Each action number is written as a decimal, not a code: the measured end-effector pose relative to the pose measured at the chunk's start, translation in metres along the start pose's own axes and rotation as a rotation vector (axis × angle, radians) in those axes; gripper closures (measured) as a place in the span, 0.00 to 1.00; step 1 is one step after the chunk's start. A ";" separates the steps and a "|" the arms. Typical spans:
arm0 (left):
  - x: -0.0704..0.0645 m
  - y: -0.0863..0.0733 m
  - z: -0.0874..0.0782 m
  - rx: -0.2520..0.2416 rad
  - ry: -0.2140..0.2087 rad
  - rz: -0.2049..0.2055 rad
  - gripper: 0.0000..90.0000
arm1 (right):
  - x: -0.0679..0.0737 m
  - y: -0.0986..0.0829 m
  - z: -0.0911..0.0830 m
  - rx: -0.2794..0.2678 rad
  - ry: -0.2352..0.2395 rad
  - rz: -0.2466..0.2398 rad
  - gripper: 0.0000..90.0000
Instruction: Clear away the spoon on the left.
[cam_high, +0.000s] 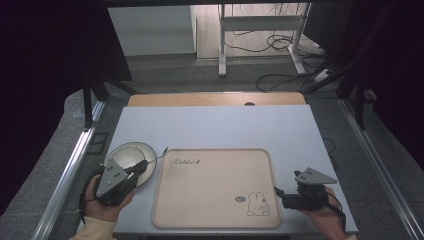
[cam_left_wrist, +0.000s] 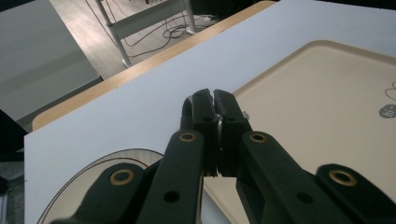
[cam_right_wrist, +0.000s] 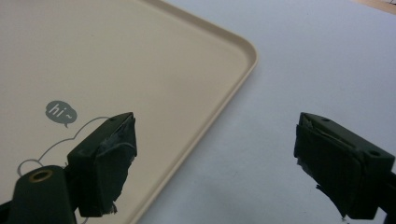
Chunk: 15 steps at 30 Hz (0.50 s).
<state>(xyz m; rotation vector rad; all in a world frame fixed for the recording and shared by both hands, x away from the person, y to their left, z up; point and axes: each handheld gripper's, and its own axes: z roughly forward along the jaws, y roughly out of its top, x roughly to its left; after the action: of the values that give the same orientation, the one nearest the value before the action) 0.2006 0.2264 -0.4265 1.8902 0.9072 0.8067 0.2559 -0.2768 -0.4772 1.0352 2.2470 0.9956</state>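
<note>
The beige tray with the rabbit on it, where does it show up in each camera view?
High view: tray at the middle of the table.
Left gripper view: tray at right, beyond the left tongs shut on a thin stick.
Right gripper view: tray at upper left, its edge running between the open right tongs.
Shared landmark: the grey hi bubble printed on the tray.

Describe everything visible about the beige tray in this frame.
The tray is a shallow, rounded-corner rectangle, beige and plastic-looking, with a low raised rim. It lies flat on the pale table, near its front edge. Printed on it are cursive lettering at the upper left, plus a line-drawn rabbit and a grey "hi~" speech bubble at the lower right. It holds nothing. The right gripper hovers open at its right edge.
</note>
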 end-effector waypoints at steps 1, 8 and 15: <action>-0.001 0.000 0.000 0.000 -0.001 0.000 0.99 | 0.000 0.000 0.000 0.001 0.000 0.000 0.15; -0.004 0.000 0.002 0.003 -0.008 0.010 0.99 | 0.000 0.000 0.000 0.000 0.002 -0.002 0.15; -0.008 0.000 0.007 0.009 -0.019 0.019 0.99 | 0.000 0.000 0.000 0.001 0.001 -0.003 0.15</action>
<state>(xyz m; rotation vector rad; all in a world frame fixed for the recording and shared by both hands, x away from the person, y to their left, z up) 0.2019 0.2170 -0.4306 1.9137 0.8834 0.7965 0.2560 -0.2771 -0.4772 1.0316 2.2497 0.9945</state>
